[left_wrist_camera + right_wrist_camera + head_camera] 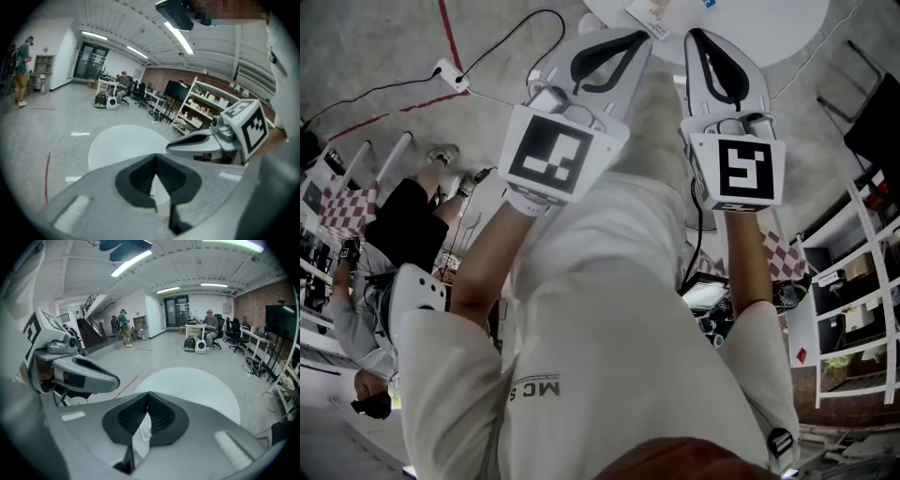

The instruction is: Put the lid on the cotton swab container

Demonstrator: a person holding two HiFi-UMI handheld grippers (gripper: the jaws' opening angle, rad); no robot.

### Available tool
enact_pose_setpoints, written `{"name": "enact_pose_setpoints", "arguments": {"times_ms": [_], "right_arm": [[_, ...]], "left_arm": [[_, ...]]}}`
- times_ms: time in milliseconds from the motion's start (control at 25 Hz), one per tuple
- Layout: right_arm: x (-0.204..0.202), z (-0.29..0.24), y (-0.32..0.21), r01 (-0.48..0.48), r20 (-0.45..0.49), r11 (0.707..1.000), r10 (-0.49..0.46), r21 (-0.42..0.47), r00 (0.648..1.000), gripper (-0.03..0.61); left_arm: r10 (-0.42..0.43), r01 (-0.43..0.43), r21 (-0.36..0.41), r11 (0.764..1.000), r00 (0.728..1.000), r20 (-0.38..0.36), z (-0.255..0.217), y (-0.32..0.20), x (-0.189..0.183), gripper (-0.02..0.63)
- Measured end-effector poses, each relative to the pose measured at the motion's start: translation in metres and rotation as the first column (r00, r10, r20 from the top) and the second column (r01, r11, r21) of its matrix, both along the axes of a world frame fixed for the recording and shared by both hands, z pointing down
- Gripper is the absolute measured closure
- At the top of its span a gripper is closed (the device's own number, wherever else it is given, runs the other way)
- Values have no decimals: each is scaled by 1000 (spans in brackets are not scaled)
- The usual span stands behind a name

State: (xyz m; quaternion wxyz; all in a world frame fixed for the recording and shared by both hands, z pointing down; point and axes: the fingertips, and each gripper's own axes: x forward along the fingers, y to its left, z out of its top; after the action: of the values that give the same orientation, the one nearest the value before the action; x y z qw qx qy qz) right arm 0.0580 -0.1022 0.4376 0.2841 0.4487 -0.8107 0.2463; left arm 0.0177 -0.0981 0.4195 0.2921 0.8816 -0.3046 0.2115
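1. The left tongs are clenched. In the left gripper view their tips meet, and only the table shows through the dark-padded opening behind them.
2. The right tongs are clenched too. In the right gripper view the tips touch with nothing gripped, and a white thing with a small printed tag shows through the opening below them.
3. Both tongs are held side by side, close together and well above the table. Each one appears in the other's view.
4. Each carries a marker cube, the left one tilted and the right one squarer to the head view. Bare forearms run back from them to a white shirt.
5. A white printed packet lies on the near part of the round white table, between the two tips and cut by the frame edge. I cannot tell whether it is the cotton swab container, and no view shows a lid clearly.
6. The table stands on a grey floor crossed by a red line, with a power strip and its cable to the left.
7. To the right stand white shelves.
8. Another person stands to the left.
9. Far off, a person sits at a desk, and another stands by the wall.
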Motion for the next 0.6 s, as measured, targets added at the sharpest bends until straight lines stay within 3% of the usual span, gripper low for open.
{"name": "enact_pose_setpoints", "arguments": {"times_ms": [280, 600], "right_arm": [[-2, -81, 4, -47, 33, 992, 43, 119, 999, 581], [5, -158, 26, -66, 27, 979, 62, 191, 998, 580]], "left_arm": [[28, -29, 73, 997, 1000, 6, -58, 8, -4, 617], [48, -44, 159, 986, 999, -22, -137, 23, -11, 617]]}}
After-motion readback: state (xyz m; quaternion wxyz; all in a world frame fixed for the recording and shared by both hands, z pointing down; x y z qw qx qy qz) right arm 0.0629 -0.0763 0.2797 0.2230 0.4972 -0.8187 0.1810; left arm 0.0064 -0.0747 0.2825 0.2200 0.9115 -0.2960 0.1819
